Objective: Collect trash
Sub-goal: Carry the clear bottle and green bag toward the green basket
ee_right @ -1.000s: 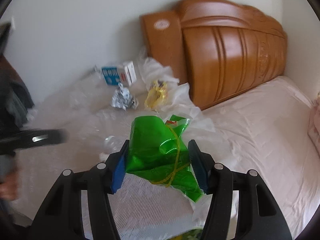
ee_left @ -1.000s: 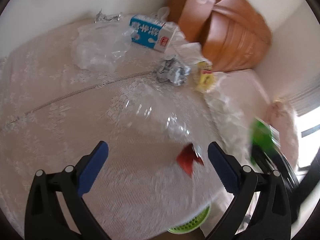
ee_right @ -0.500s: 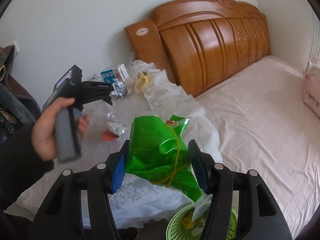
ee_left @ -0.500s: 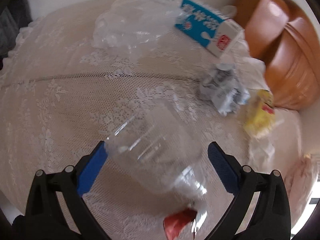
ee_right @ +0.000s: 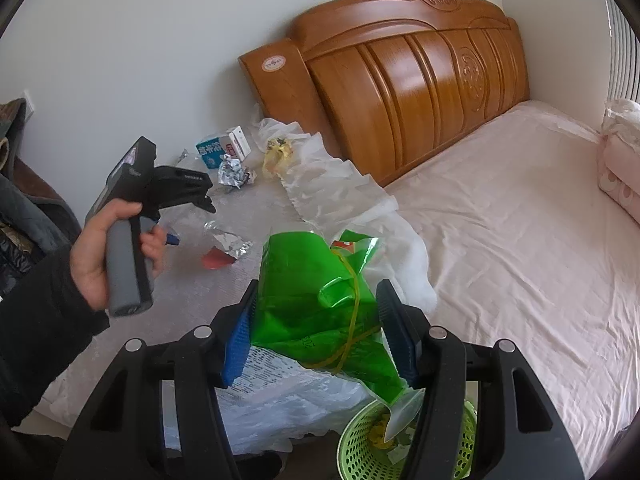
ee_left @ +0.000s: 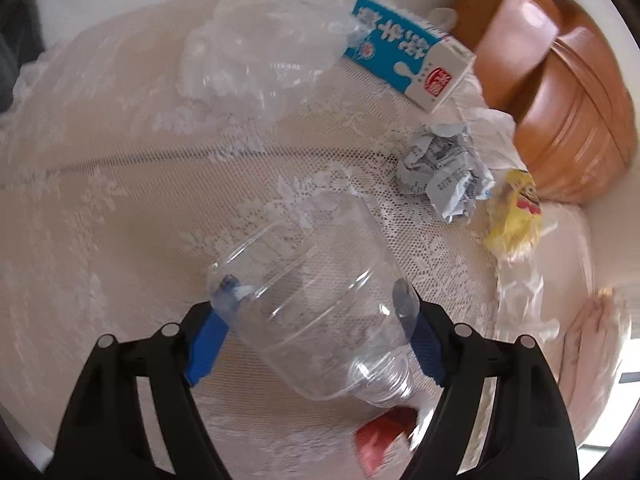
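A clear plastic bottle (ee_left: 320,264) lies on its side on the lace-covered table (ee_left: 120,200). My left gripper (ee_left: 313,298) points down over it with a blue pad on each side. Its jaws are closing and the pad tips touch the bottle's walls. A red wrapper (ee_left: 380,436) lies just below the bottle's neck. In the right wrist view a hand holds the left gripper (ee_right: 200,196) over the table. My right gripper (ee_right: 316,328) is shut on a crumpled green plastic bag (ee_right: 304,292), held above a green mesh basket (ee_right: 360,448).
A blue-and-white milk carton (ee_left: 404,56), a crumpled paper ball (ee_left: 444,168), a yellow wrapper (ee_left: 516,216) and a clear plastic bag (ee_left: 260,52) lie at the table's far side. A wooden headboard (ee_right: 400,80) and a pink bed (ee_right: 520,220) stand to the right.
My left gripper came down over the bottle and its jaws narrowed onto it. The right gripper drew back from the table with the green bag, then stayed still.
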